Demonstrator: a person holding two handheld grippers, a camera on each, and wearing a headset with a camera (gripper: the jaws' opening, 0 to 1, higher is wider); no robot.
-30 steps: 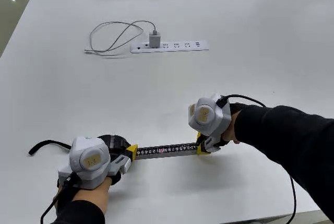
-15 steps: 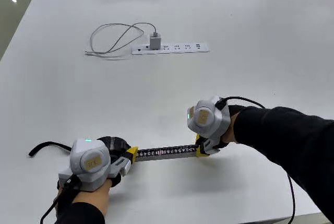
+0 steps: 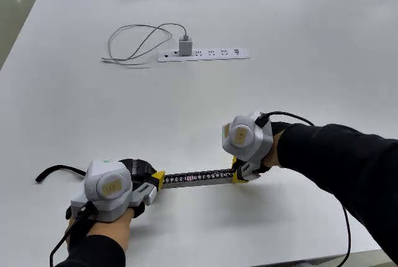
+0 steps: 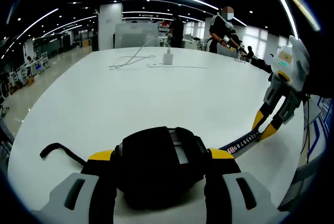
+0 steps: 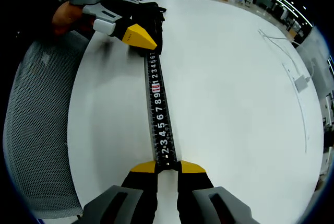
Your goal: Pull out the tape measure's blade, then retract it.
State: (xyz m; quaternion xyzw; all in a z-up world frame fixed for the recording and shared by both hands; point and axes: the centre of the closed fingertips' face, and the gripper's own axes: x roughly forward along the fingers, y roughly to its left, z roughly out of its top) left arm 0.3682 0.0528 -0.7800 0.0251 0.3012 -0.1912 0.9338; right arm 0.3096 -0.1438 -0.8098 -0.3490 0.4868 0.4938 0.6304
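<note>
The black tape measure case lies near the table's front left, and my left gripper is shut on it. In the left gripper view the yellow-tipped jaws clamp both sides of the case. The dark numbered blade runs out flat to the right over the white table. My right gripper is shut on the blade's end. In the right gripper view the blade stretches from my right gripper up to the left gripper. A black strap trails left from the case.
A white power strip with a plugged charger and looped grey cable lies further back. The front table edge is close below both hands. A grey mesh chair stands off that edge. People stand far behind the table.
The right gripper has edged slightly left toward the case, so the exposed blade looks a little shorter. The left gripper and case have stayed put.
</note>
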